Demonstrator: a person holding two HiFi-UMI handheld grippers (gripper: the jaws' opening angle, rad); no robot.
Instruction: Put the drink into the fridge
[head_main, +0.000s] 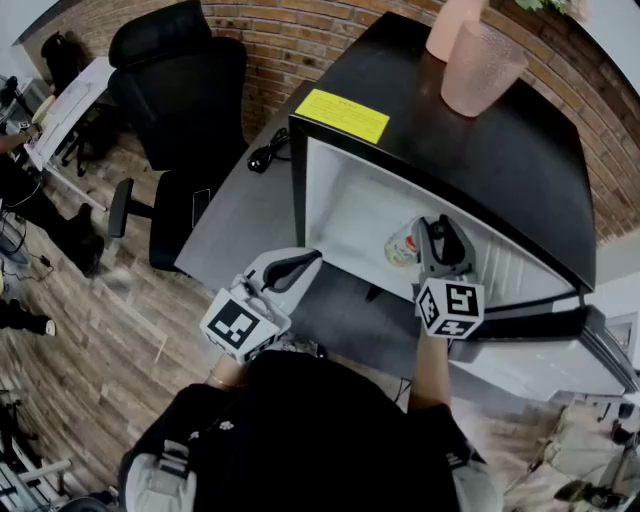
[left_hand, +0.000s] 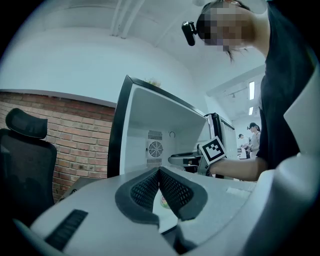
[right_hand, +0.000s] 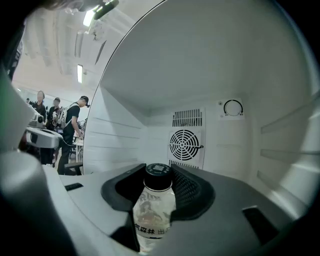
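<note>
The drink, a small clear bottle (right_hand: 154, 210) with a black cap and a pale printed label, stands upright between the pads of my right gripper (right_hand: 159, 172), which is shut on it. In the head view that gripper (head_main: 432, 232) holds the drink bottle (head_main: 403, 243) inside the open black fridge (head_main: 440, 140), over its white floor. The fridge's back wall carries a round fan grille (right_hand: 185, 145). My left gripper (head_main: 312, 258) sits shut and empty at the fridge's left front edge. Its pads (left_hand: 172, 187) meet at the tips, and it looks into the fridge (left_hand: 150, 125).
The fridge door (head_main: 540, 330) hangs open to the right. Two pink cups (head_main: 480, 65) stand on the fridge top, near a yellow sticker (head_main: 343, 115). A black office chair (head_main: 180, 90) stands at left, beside a cable (head_main: 265, 155) on the grey surface. People (right_hand: 70, 125) stand far off.
</note>
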